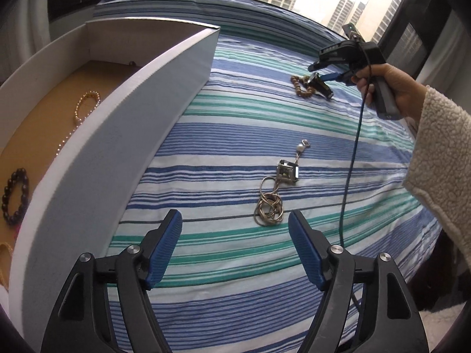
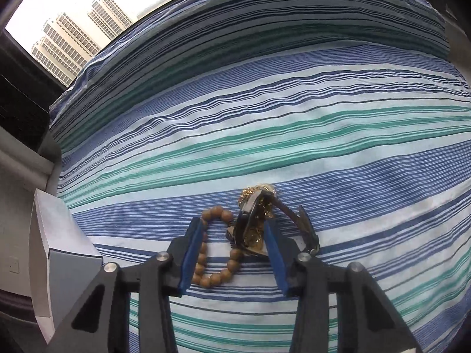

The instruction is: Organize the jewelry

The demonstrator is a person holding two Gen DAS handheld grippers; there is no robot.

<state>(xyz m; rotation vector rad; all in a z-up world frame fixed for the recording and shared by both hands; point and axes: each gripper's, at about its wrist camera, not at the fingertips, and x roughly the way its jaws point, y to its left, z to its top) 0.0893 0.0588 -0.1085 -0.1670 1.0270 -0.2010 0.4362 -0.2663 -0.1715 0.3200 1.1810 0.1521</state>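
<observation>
In the left wrist view, the left gripper is hovering at the bottom of the frame with its blue fingers spread wide and holding nothing, above the striped bedspread. Just beyond the fingers, near the centre of the frame, a silver chain necklace with a square pendant is lying coiled on the bed. Along the left of the frame, a white box is sitting open, and a gold bead bracelet and a dark bead bracelet are lying on its brown floor. In the upper right, a hand is gripping the right gripper over a small pile of jewelry. In the right wrist view, the right gripper is sitting low at the bottom centre with its fingers parted moderately, straddling a wooden bead bracelet and a dark-strapped watch that is lying against a gold chain piece; whether the pads are touching anything cannot be told.
</observation>
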